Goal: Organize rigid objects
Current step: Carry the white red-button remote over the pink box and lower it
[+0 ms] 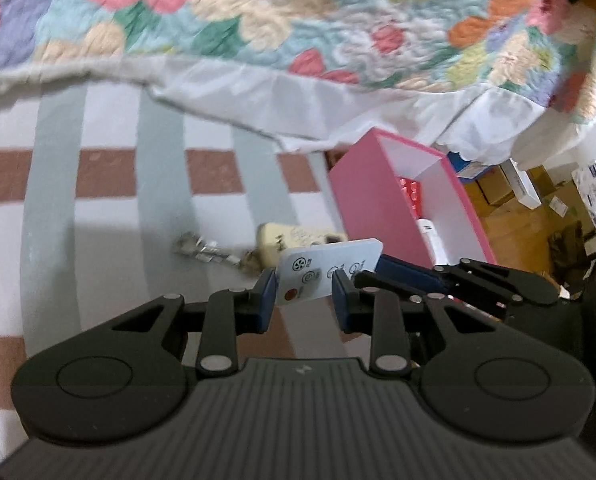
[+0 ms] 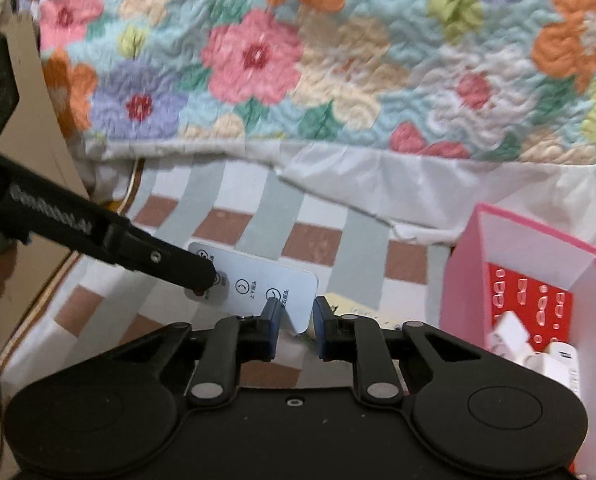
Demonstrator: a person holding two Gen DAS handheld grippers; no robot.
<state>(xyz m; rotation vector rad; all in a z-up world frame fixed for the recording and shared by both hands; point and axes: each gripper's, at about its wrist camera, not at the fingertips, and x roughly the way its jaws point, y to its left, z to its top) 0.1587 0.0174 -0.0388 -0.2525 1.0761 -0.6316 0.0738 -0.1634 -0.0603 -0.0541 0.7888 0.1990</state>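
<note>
A flat white remote [image 1: 329, 268] with a red button is lifted above the striped sheet. My left gripper [image 1: 303, 294] is shut on its red-button end; from the right wrist view that gripper's finger [image 2: 186, 270] comes in from the left and clamps the remote [image 2: 258, 280]. My right gripper [image 2: 296, 316] has the remote's other corner between its fingers, with a thin gap at the right pad, so it stands open. Its blue pad [image 1: 405, 270] shows just behind the remote's far end. A pink box [image 1: 377, 208] stands to the right, white inside.
The pink box [image 2: 465, 292] holds a red packet [image 2: 525, 292] and white items [image 2: 537, 348]. A cream fob [image 1: 294, 236] with keys [image 1: 200, 250] lies on the striped sheet [image 1: 110, 208]. A floral quilt [image 1: 258, 12] lies beyond. Cardboard boxes [image 1: 537, 192] sit on the floor at right.
</note>
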